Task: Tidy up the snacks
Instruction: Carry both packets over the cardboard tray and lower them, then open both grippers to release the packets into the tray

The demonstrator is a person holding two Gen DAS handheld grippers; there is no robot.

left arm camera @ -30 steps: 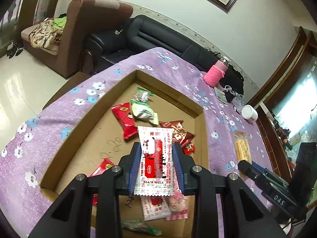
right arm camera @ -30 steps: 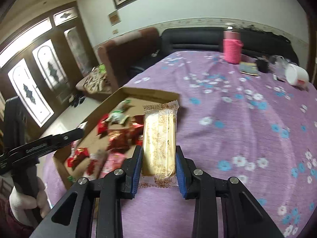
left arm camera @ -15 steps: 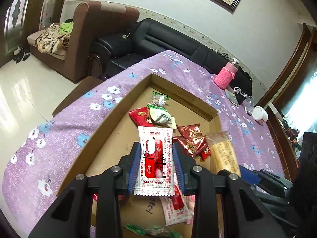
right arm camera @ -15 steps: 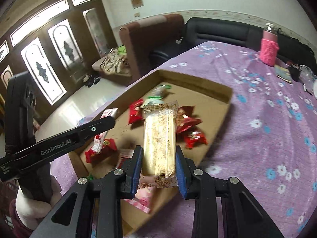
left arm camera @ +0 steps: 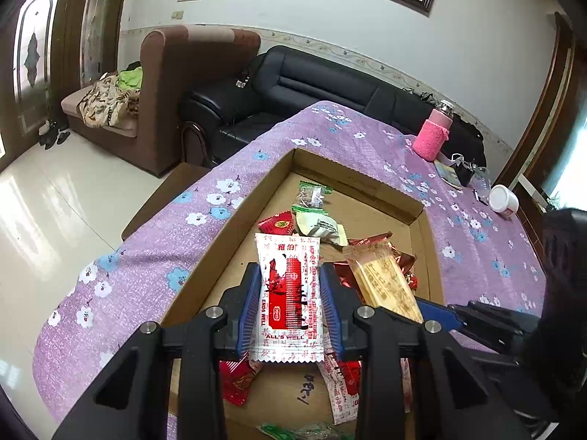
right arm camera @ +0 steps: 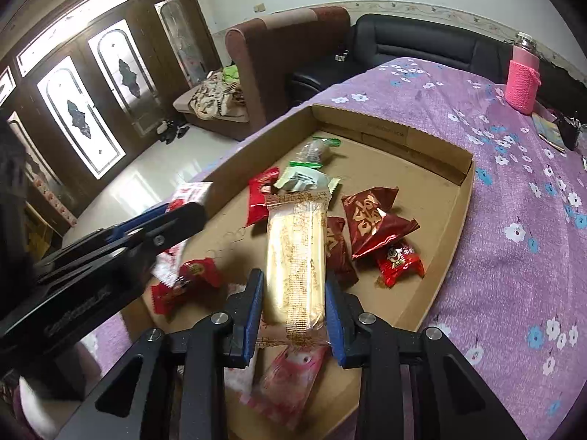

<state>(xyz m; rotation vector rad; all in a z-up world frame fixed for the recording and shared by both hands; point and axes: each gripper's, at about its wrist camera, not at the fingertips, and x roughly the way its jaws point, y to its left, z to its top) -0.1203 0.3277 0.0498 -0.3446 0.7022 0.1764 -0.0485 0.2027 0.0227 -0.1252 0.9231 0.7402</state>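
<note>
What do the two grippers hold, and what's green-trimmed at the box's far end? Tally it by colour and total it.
White-and-red packet, in left gripper: 1
Yellow wafer bar, in right gripper: 1
Green-trimmed packets, far end of box: 2
Total: 4

left tool point(left arm camera: 290, 306): black frame, blue ribbed pads, silver screws
right tool point(right arm camera: 294, 302): same build; white lettering along left tool's side
</note>
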